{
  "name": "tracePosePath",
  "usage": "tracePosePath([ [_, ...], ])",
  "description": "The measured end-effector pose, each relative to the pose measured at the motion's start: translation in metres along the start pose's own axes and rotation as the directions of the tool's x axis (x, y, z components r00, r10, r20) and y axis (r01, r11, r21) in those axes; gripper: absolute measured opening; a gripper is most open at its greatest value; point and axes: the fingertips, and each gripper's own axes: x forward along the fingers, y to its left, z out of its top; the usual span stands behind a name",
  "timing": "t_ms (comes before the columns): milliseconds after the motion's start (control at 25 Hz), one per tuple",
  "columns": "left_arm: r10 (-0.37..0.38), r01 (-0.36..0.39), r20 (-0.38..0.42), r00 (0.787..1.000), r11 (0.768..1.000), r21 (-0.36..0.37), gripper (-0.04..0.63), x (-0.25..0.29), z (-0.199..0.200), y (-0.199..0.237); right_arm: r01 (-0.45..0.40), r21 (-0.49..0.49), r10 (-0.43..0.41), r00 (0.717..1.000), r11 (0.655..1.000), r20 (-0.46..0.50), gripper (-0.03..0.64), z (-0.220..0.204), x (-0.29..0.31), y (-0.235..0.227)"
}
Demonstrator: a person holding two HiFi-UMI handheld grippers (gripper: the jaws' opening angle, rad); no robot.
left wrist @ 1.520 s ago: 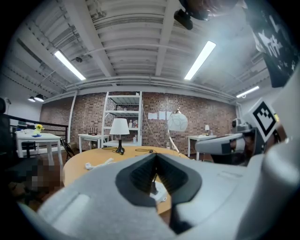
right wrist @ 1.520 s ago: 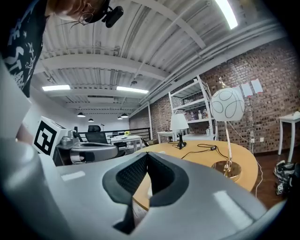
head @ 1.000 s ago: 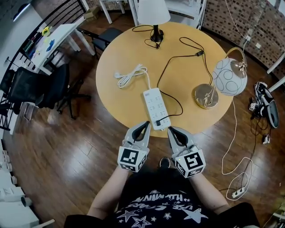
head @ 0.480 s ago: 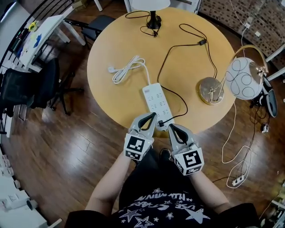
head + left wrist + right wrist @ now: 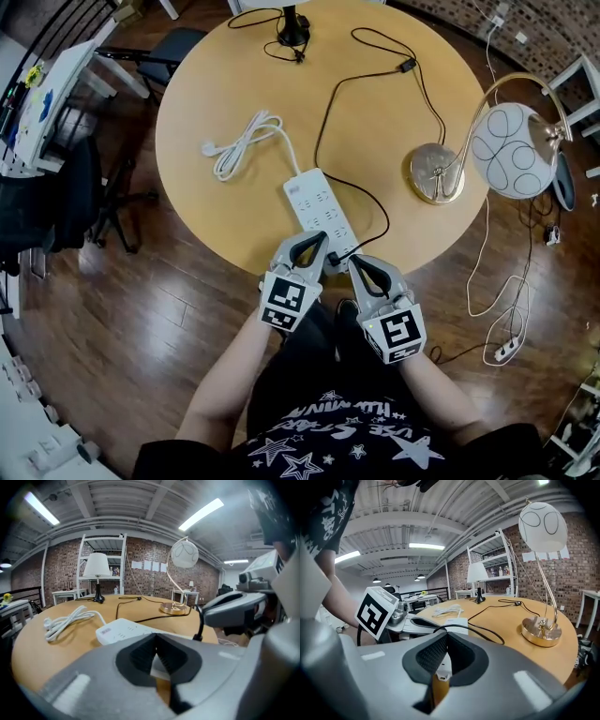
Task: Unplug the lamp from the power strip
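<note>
Just beyond the pressed-together jaws of left gripper and right gripper, the power strip stretches lengthwise away, black plug in its near end, on a round wooden table over plank floor.

Both grippers are closing in on the near end of the power strip. Left gripper is crossing the table edge, its tip drawing alongside the strip. Right gripper is nearing the black plug. The far lamp is sliding out of the head view's top.
</note>
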Motion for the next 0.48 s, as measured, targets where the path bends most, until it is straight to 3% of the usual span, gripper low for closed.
tracePosePath([
  [200, -0.017, 0.017, -0.048, 0.999, 1.0, 0.001, 0.003, 0.0036, -0.011, 0.0009, 0.016, 0.008, -0.016, 1.0, 1.0, -0.014, 0.008, -0.0043, 0.0002, -0.0001],
  [480, -0.036, 0.037, -0.049, 0.998, 0.999, 0.012, 0.003, 0.0043, -0.0124, 0.001, 0.007, 0.024, -0.007, 1.0, 1.0, -0.007, 0.008, -0.0045, 0.0007, 0.0039],
])
